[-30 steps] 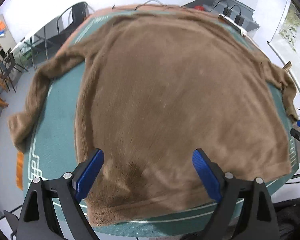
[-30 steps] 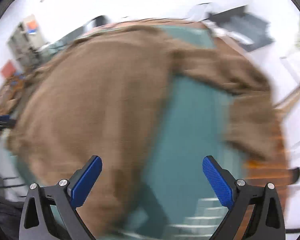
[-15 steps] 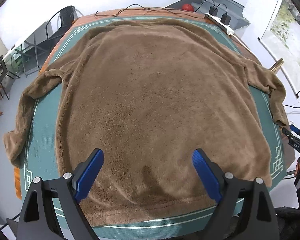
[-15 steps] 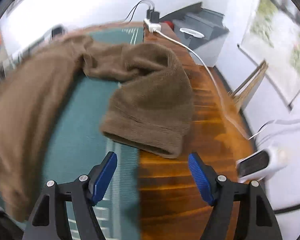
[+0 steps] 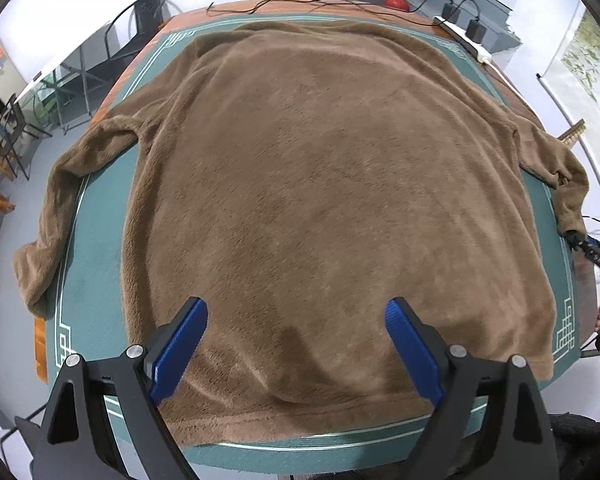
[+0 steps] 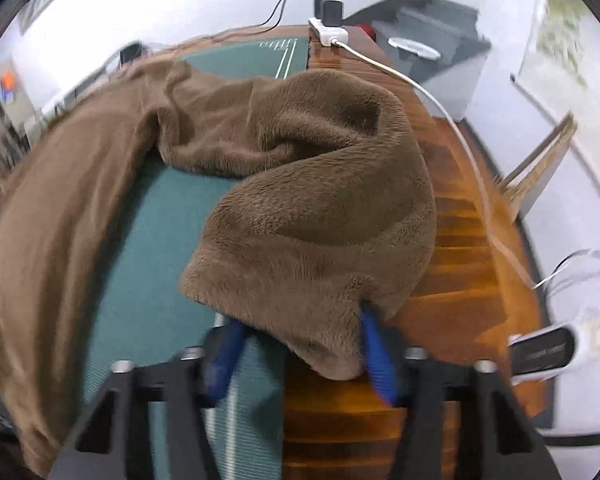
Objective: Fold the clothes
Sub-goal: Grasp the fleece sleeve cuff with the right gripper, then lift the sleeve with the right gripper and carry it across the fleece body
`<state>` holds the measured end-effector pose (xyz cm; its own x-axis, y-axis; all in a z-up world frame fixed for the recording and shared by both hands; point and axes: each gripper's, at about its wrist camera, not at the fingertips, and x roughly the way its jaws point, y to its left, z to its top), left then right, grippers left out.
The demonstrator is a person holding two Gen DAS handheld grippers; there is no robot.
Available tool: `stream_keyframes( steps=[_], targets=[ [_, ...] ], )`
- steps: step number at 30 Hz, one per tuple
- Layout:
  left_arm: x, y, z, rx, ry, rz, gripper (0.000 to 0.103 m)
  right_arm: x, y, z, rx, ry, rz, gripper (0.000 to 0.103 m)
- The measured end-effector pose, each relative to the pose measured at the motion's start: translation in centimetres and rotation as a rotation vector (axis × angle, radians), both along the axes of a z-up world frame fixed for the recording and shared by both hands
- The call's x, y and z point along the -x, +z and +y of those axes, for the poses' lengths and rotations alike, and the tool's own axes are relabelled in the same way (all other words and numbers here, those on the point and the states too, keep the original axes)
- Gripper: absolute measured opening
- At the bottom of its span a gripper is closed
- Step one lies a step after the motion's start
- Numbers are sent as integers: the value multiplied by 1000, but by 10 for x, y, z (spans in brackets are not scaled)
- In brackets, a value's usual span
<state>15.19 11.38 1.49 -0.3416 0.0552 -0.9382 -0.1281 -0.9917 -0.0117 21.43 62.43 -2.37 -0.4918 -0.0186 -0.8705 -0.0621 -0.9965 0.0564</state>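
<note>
A brown fleece sweater (image 5: 320, 180) lies spread flat on the green mat (image 5: 96, 280). Its left sleeve (image 5: 56, 208) hangs over the mat's left edge. My left gripper (image 5: 296, 328) hovers open above the sweater's near hem, with nothing between its blue pads. The right sleeve is bunched at the mat's right edge, and its cuff (image 6: 308, 240) lies partly on the bare wood. My right gripper (image 6: 300, 348) is closing on that cuff, whose end sits between the pads with both touching the fleece. In the left wrist view the right gripper (image 5: 588, 246) shows at the sleeve's end.
The wooden table (image 6: 452, 320) shows bare to the right of the mat. A white power strip (image 6: 328, 34) with chargers and a white cable sits at the far right corner. A white and black device (image 6: 552, 348) lies near the right edge. A black chair (image 5: 140, 20) stands beyond the table.
The right gripper swung from the sweater's body over to the right sleeve's cuff, and its jaws narrowed from wide open onto the cuff. The left gripper drifted a little and stayed open.
</note>
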Motion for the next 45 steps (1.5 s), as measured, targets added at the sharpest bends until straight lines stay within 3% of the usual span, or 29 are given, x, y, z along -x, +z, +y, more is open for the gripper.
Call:
stream_keyframes(
  steps=[1, 4, 9, 17, 21, 23, 31, 36, 37, 41, 45],
  targets=[
    [0, -2, -2, -1, 8, -5, 93, 0, 2, 3, 37, -6, 3, 28],
    [0, -3, -4, -5, 18, -8, 93, -2, 10, 10, 109, -28, 22, 24],
    [0, 0, -3, -13, 10, 2, 93, -10, 25, 12, 141, -51, 45, 23],
    [-6, 3, -5, -8, 14, 9, 93, 2, 12, 10, 175, -74, 29, 25],
    [-11, 1, -10, -9, 34, 3, 93, 1, 12, 12, 169, -81, 32, 35],
    [-14, 1, -11, -11, 39, 2, 93, -1, 15, 9, 144, -74, 42, 65],
    [-21, 4, -10, -12, 29, 9, 93, 3, 21, -4, -10, -57, 64, 67],
    [-23, 12, -4, -39, 10, 11, 93, 20, 7, -9, -35, -23, 33, 67],
    [-22, 14, -2, -40, 5, 15, 93, 23, 1, -11, -47, -8, 16, 64],
    [-20, 31, 8, -30, -23, 46, 93, 22, 6, -17, -78, -1, 44, 30],
    [-13, 44, 12, -25, -46, 69, 93, 14, 37, 2, -108, -102, 149, 21]
  ],
)
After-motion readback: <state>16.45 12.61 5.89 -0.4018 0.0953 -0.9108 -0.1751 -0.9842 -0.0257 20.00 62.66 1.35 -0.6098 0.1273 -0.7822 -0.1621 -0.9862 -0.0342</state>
